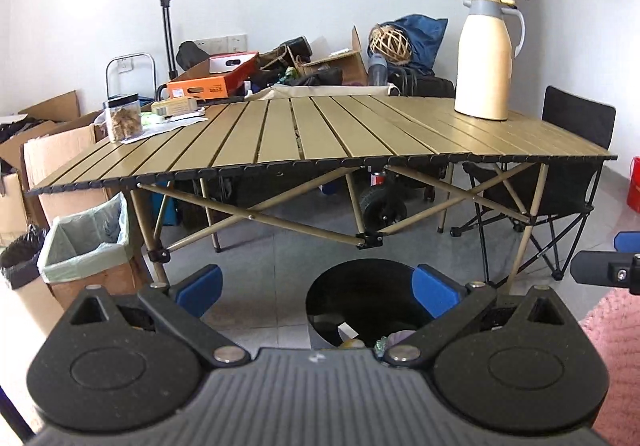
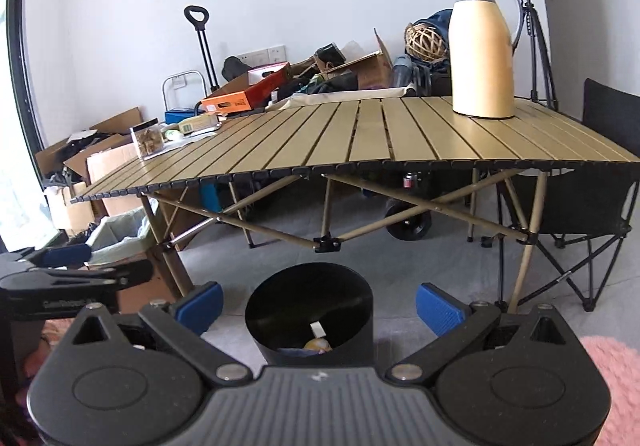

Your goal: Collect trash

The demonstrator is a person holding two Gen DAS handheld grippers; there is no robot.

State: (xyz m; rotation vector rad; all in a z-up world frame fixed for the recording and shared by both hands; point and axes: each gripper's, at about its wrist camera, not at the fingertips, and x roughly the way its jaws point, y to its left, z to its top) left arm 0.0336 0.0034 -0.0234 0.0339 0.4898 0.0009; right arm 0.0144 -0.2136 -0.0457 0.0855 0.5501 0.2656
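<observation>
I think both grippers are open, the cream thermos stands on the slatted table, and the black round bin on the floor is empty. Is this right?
Not quite: the black round bin is not empty. The right wrist view shows scraps of trash at its bottom. The rest holds: the left gripper and right gripper have their jaws apart, and the cream thermos stands on the slatted table.

Spare room in a home, used as storage plus a makeshift recording spot. White walls with wall sockets [image 1: 224,43], grey tile floor [image 1: 280,246]. Centre is a folding camping table [image 1: 320,134] with a thermos jug [image 1: 486,58] and a clear snack jar [image 1: 123,118] on it. Behind the table: open cardboard boxes [image 1: 340,60], bags, a trolley handle [image 1: 165,6]. Left of the table: more cartons and a lined bin [image 1: 86,238]. Right of the table: folding camp chair [image 1: 576,182]. A tripod [image 2: 540,34] behind the table's right end. Pink rug [image 1: 616,326] at the near right.
</observation>
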